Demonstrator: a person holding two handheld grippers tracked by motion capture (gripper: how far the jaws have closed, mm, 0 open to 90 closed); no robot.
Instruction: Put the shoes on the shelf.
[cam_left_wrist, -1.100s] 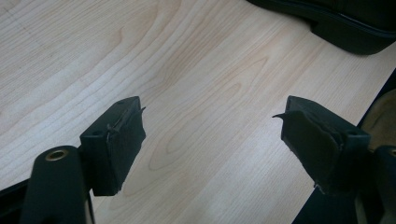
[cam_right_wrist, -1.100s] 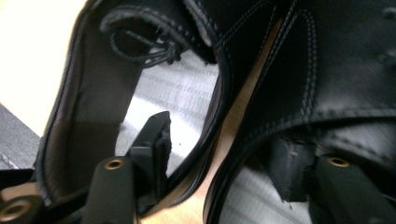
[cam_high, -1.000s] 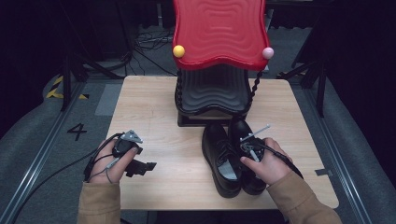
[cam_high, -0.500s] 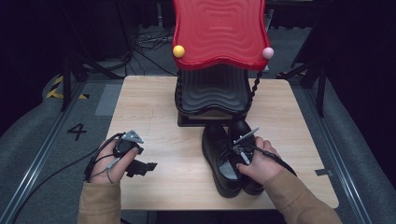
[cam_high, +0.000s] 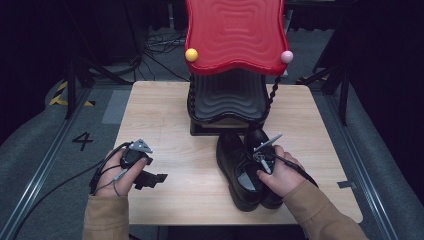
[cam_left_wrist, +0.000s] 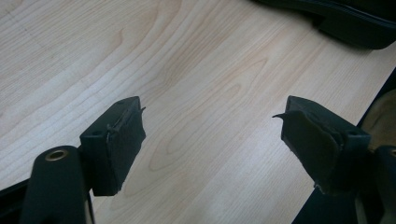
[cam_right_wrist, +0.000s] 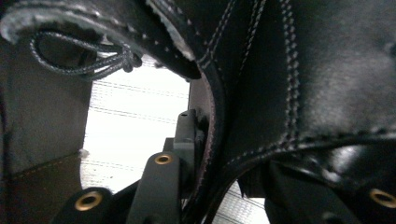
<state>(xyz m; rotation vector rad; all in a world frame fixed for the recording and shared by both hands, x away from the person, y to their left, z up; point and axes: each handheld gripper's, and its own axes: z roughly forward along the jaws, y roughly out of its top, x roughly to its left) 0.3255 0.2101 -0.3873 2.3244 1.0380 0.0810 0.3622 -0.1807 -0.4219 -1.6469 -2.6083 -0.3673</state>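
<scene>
Two black leather shoes (cam_high: 239, 167) stand side by side on the wooden table (cam_high: 165, 120), toes toward the rack. My right gripper (cam_high: 260, 159) points down into them. Its jaws have just been closing. In the right gripper view one pad (cam_right_wrist: 187, 135) sits inside a shoe over the pale insole (cam_right_wrist: 130, 135) and presses on the black leather wall (cam_right_wrist: 261, 93) between the jaws; the other pad is hidden under the leather. My left gripper (cam_high: 150, 177) rests low over bare wood at the front left, open with nothing in it (cam_left_wrist: 210, 140).
A small shoe rack stands at the back middle of the table, with a red wavy top shelf (cam_high: 235, 35) and a black wavy lower shelf (cam_high: 227, 97). Cables trail from both grippers. Dark floor and stands surround the table.
The right gripper's jaws have drawn together on the shoe leather. Neither hand has shifted, and the left gripper is as before.
</scene>
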